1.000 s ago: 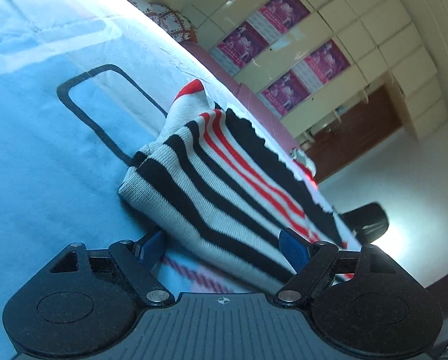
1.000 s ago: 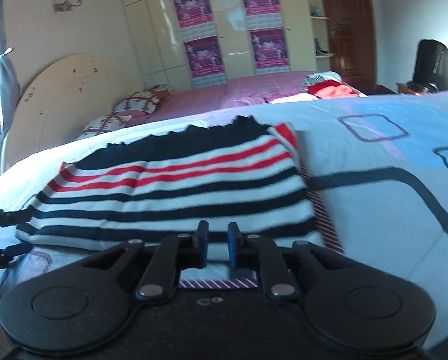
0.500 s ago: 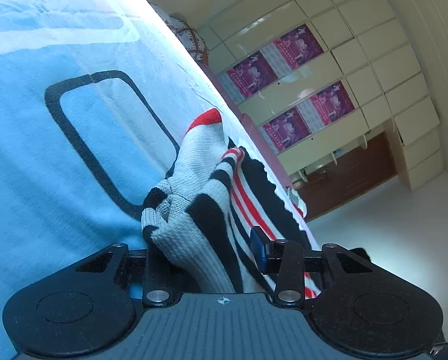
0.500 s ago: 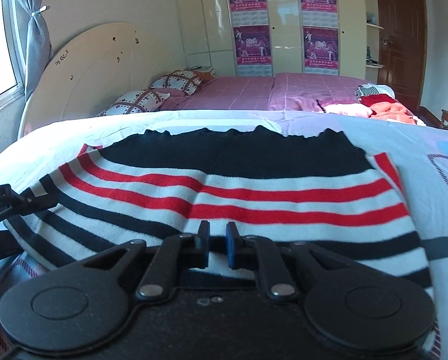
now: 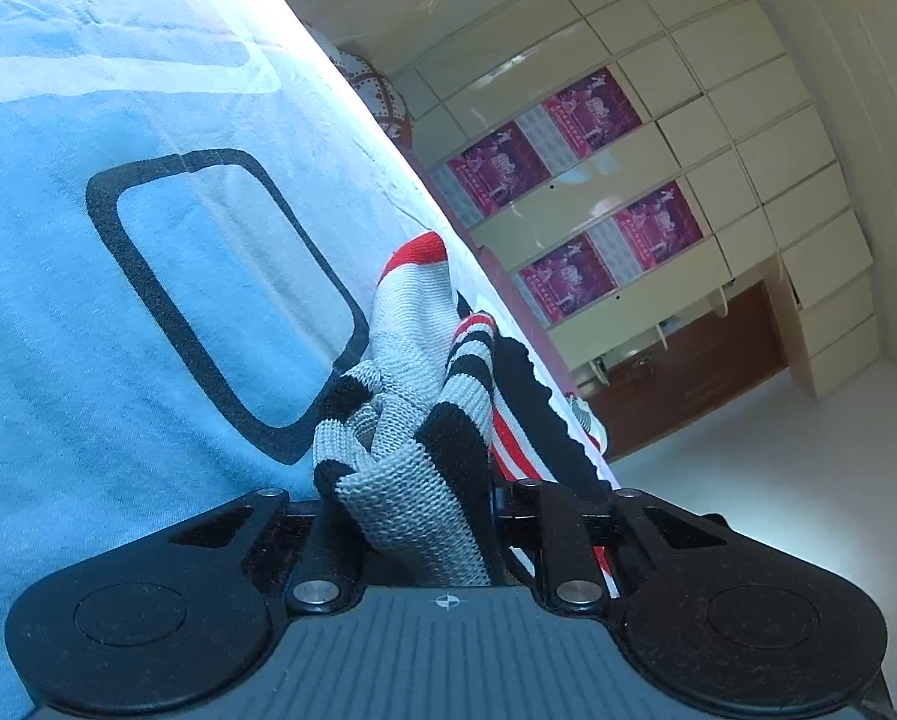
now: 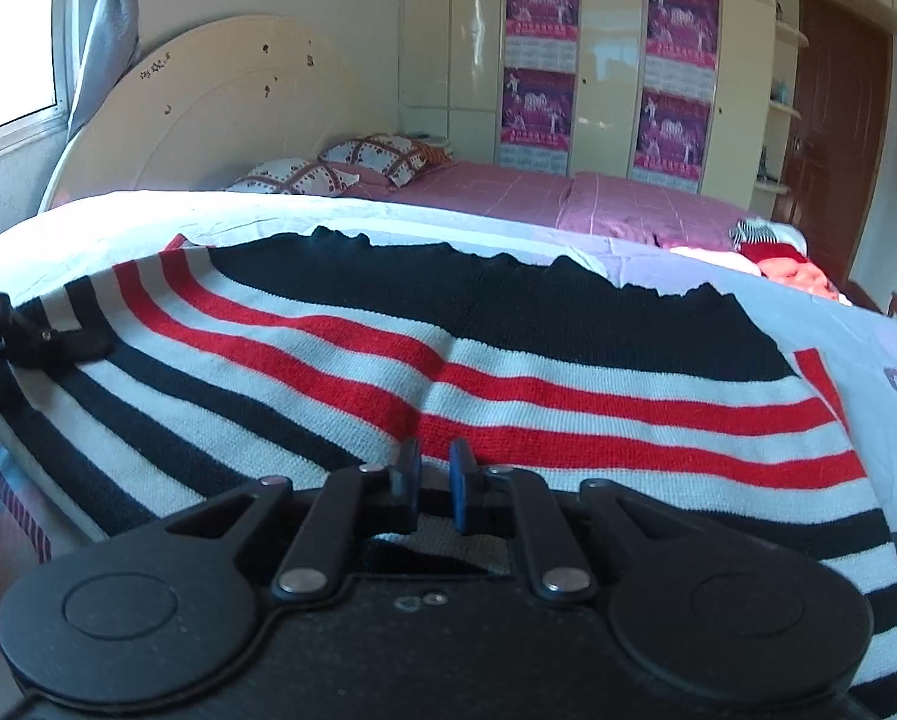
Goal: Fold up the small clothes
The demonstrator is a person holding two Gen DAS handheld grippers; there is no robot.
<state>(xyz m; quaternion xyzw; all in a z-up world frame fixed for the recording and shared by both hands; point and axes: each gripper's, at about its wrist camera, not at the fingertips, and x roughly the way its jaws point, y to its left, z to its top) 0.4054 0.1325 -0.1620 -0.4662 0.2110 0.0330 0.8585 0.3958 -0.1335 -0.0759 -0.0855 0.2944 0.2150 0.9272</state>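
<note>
Knitted sweater with black, white and red stripes (image 6: 508,360) spread on bed with pale blue sheet printed with black rounded rectangles (image 5: 88,330); black hem band at far edge, one corner bunched up at left. Left claw (image 5: 412,498) pinching that bunched corner, knit filling gap between its arms. Right claw (image 6: 433,483) at near edge of sweater, blue tips nearly together with narrow gap; cannot tell if knit is caught. Beyond: pink bed (image 6: 538,192), patterned pillows (image 6: 352,162), cream wardrobe with purple posters (image 6: 604,60).
</note>
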